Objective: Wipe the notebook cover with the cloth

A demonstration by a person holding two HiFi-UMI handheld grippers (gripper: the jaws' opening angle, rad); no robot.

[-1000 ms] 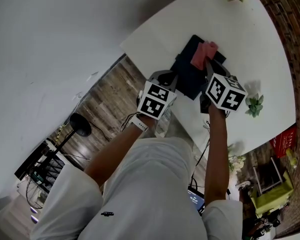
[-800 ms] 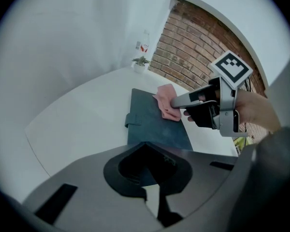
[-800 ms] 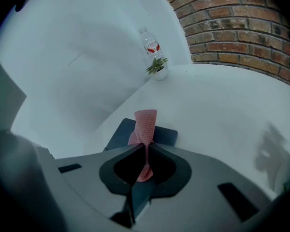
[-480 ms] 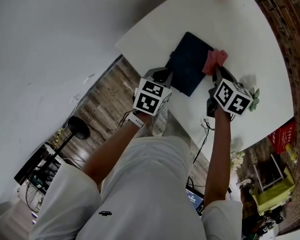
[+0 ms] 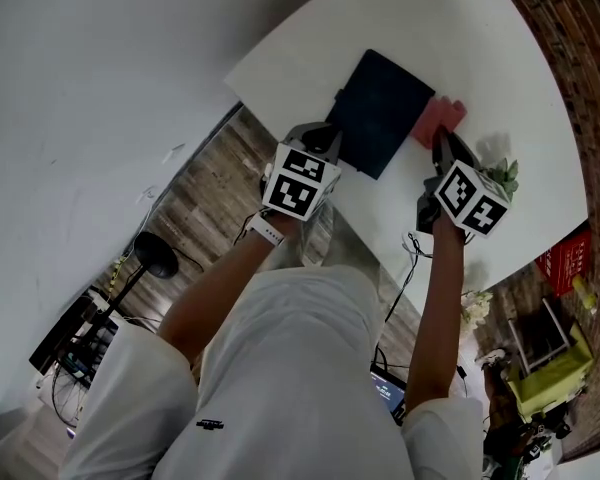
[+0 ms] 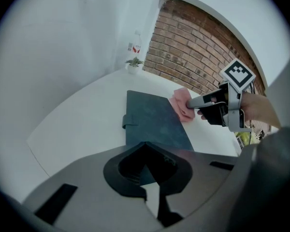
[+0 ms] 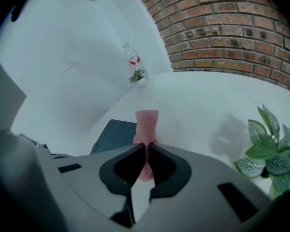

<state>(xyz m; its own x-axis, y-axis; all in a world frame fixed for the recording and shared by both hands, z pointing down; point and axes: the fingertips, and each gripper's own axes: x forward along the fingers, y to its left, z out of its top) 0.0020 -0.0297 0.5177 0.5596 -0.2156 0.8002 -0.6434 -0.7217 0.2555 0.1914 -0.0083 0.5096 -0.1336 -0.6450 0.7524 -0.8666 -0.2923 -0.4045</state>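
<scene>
The left gripper (image 6: 146,146) was closed on the near edge of the dark blue notebook (image 5: 380,108), which lay flat on the white table (image 5: 500,58); the right gripper (image 7: 147,146) had its jaws pinched tight on the pink cloth (image 5: 442,120); the cloth rested on the table against the notebook's right edge, mostly off the cover; a small green plant (image 7: 273,151) stood near the right gripper.

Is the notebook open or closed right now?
Closed. The notebook lies flat on the table with its dark cover up and the strap tab at its edge. No pages show.
</scene>
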